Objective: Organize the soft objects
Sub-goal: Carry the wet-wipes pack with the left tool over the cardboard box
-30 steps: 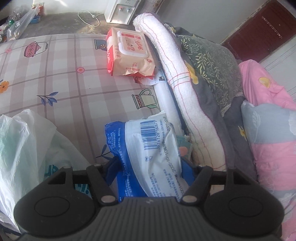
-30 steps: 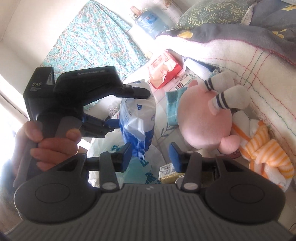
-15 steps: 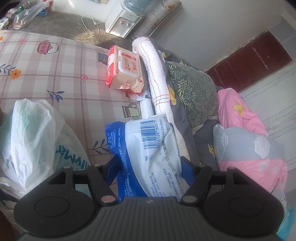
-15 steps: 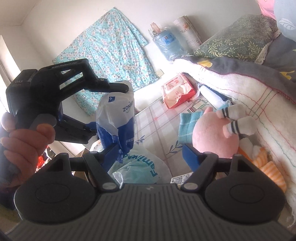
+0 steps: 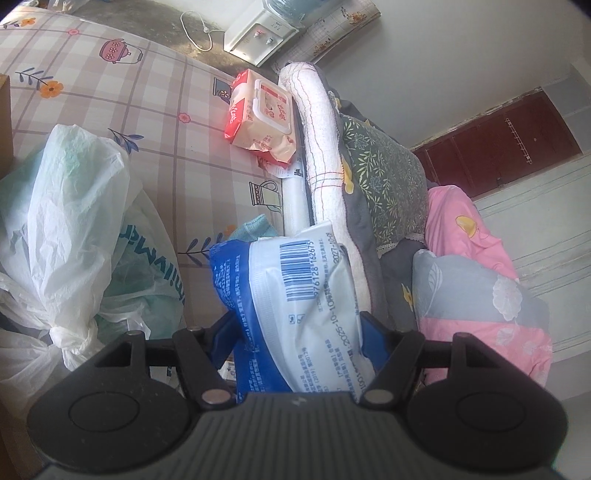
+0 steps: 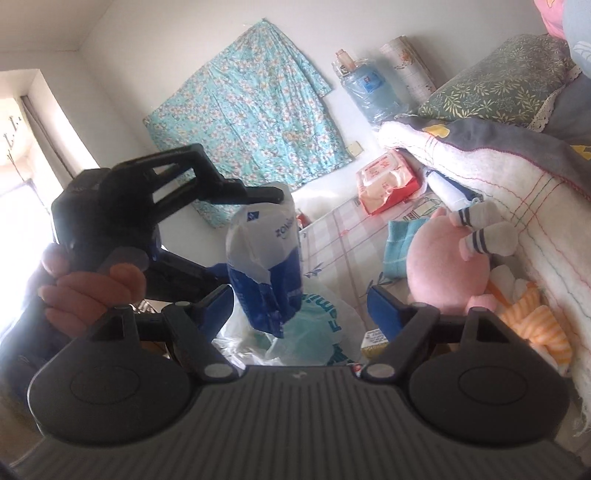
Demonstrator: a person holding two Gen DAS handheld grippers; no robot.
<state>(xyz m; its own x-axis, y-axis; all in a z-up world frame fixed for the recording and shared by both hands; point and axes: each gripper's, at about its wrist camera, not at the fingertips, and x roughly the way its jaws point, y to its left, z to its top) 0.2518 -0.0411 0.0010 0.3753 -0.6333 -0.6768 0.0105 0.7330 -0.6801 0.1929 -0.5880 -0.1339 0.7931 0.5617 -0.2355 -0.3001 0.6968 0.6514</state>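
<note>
Two grippers: our left gripper (image 5: 295,334) clamps the blue-and-white pack (image 5: 295,306) above the plastic bag (image 6: 325,332); right gripper (image 6: 301,304) jaws opening, empty.

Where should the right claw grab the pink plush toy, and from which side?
Grip the pink plush toy across its round body, coming in from the open bed side. A rolled white blanket backs it, and a teal cloth lies beside it. The right claw is empty, jaws opening.

walls: white (image 6: 155,55) | door: dark red (image 5: 509,147) | floor: grey concrete (image 5: 147,14)
</note>
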